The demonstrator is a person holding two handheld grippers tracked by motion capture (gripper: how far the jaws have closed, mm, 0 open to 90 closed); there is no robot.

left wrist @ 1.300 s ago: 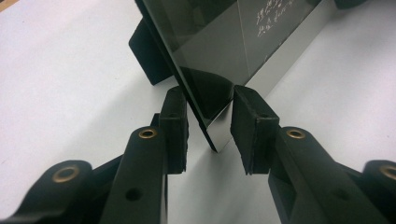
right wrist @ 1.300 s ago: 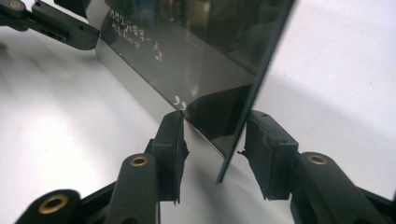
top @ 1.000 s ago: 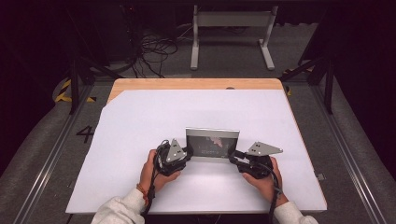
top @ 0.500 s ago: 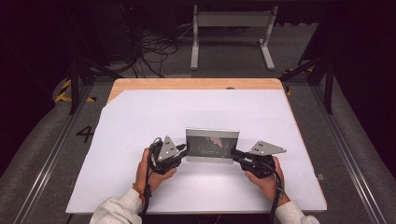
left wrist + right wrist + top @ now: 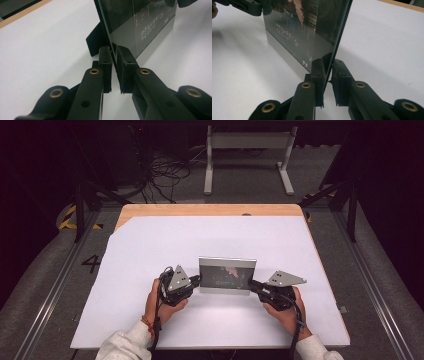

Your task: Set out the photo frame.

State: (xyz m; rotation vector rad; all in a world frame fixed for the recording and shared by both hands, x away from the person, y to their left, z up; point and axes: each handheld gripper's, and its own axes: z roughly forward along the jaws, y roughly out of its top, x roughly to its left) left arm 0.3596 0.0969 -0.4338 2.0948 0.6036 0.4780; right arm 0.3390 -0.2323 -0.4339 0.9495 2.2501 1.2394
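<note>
Upright picture frame (image 5: 227, 276) on white table (image 5: 150, 245) is clamped at left edge by left gripper (image 5: 196, 281), at right edge by right gripper (image 5: 253, 285), jaws having just closed

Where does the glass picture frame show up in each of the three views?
High view: the picture frame stands upright on the white table, near its front middle, between the left gripper and right gripper.
Left gripper view: the frame rises top centre, its edge between the jaws.
Right gripper view: the frame fills the top centre, its edge between the jaws.
Shared landmark: the grey band along the frame's bottom.
</note>
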